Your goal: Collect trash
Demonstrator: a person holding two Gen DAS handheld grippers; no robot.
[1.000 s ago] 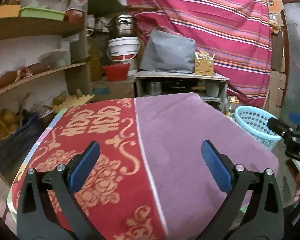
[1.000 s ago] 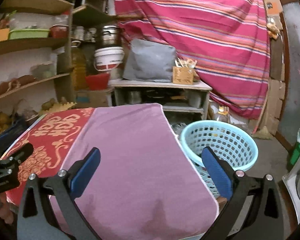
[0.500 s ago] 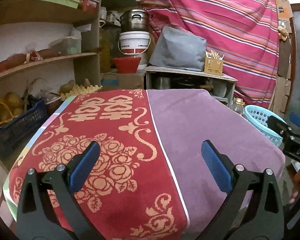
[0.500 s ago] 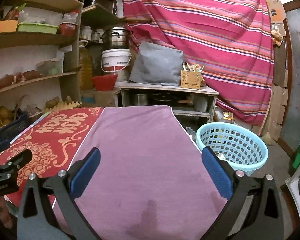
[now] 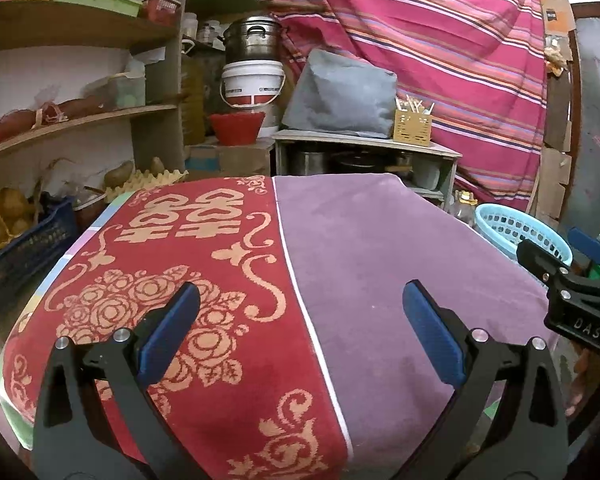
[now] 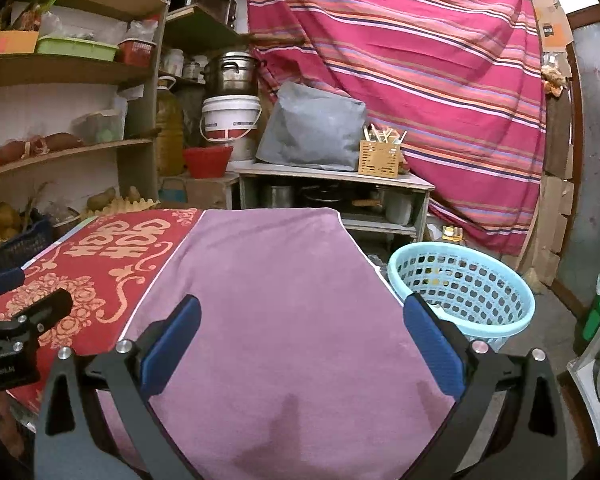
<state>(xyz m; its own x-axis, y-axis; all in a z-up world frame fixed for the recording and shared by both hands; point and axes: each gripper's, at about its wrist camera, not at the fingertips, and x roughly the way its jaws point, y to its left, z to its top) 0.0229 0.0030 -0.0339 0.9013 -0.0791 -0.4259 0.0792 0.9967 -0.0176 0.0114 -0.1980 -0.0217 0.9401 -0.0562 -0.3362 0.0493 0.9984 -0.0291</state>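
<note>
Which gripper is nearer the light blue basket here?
Right. The right gripper hangs over the purple cloth's edge with the light blue basket just past its right finger; the left gripper sits farther left, over the cloth seam.

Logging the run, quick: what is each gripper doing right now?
Left gripper: open, holding nothing.
Right gripper: open, holding nothing.

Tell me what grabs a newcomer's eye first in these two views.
The huge striped red cloth hung across the back wall, then the table cover in front: a red gold-patterned half on the left, a plain purple half on the right. A light blue basket stands on the floor beside the table's right edge.
</note>
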